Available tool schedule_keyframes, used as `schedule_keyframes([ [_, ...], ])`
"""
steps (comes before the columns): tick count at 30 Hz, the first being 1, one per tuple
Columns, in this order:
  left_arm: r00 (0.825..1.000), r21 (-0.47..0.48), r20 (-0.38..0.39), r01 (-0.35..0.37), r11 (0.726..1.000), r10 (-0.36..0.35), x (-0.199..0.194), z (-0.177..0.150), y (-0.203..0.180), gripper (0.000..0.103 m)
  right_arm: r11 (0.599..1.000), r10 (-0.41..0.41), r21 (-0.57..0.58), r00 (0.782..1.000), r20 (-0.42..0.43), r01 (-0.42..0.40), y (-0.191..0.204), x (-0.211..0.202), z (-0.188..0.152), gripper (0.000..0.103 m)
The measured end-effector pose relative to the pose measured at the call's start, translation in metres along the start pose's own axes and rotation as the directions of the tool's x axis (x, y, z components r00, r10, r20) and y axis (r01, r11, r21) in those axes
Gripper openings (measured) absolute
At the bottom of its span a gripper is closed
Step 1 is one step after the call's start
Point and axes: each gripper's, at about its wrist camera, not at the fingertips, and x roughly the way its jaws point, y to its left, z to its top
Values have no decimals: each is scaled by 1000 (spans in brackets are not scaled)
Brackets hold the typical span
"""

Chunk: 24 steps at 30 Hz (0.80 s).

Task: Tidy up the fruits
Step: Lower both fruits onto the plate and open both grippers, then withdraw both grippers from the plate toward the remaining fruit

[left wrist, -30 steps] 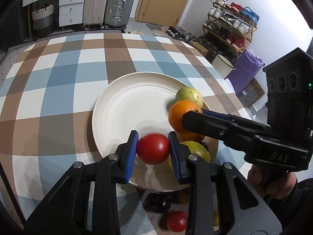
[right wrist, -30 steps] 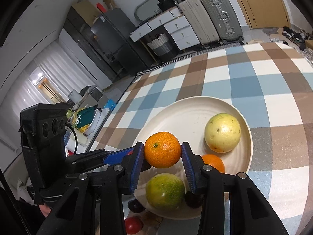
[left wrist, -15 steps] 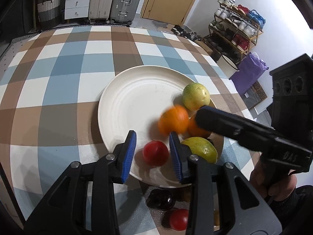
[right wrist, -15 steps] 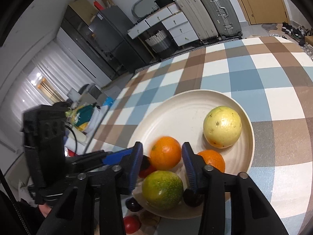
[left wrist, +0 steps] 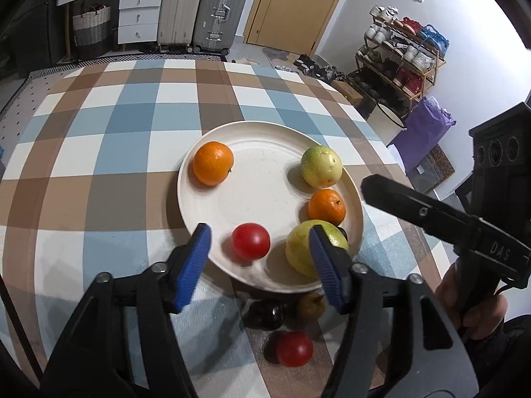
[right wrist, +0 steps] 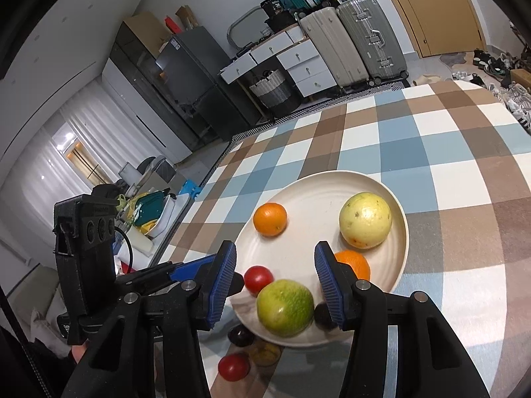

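A cream plate (left wrist: 265, 152) (right wrist: 318, 192) on the checked tablecloth holds a red tomato (left wrist: 250, 240) (right wrist: 258, 278), two oranges (left wrist: 213, 163) (left wrist: 326, 207), a pale yellow-green fruit (left wrist: 321, 166) (right wrist: 365, 220) and a green fruit (left wrist: 303, 248) (right wrist: 284, 307). My left gripper (left wrist: 259, 265) is open and empty just behind the plate's near rim. My right gripper (right wrist: 275, 282) is open and empty above the near rim; it also shows in the left wrist view (left wrist: 431, 212).
Off the plate by its near edge lie a second red tomato (left wrist: 294, 348) (right wrist: 233, 366), a dark fruit (left wrist: 264, 313) (right wrist: 240, 335) and a brownish fruit (left wrist: 310, 305). The tablecloth (left wrist: 109, 152) spreads left and far. Suitcases, drawers and a shoe rack stand beyond.
Both grippers opened and drew back. The left let the tomato go onto the plate; the right let the orange go, and it rolled to the plate's far left side.
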Motion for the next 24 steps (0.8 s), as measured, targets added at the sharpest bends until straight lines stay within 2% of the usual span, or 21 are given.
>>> schedule_keyframes([
  [2,1000,-7,9,-8,1000,8,-7,-4,-1,76,1000,-3,-5,1000,12,3,3,-6,-2,51],
  [4,1000,-9,22,-15,1000,15,-14,-8,-2,77,1000,-4,-2,1000,25,4,5,-13,-4,58],
  [5,999,-9,27,-21,1000,21,-17,-9,-3,80,1000,-9,-2,999,36,10,6,-17,-5,66],
  [6,999,-13,36,-27,1000,27,-22,-12,-3,81,1000,-13,-3,999,46,13,7,-21,-7,70],
  [14,995,-51,78,-57,997,60,-48,-30,0,85,999,-18,-29,995,95,21,20,-45,-23,76],
  [20,994,-62,78,-72,995,77,-62,-42,-1,85,999,-31,-34,990,138,36,27,-61,-36,87],
  [22,993,-51,91,-78,996,82,-68,-47,-5,88,998,-39,-39,989,141,44,28,-63,-39,89],
  [24,991,-32,105,-83,996,86,-74,-53,-10,98,998,-38,-53,990,139,45,31,-67,-45,89],
])
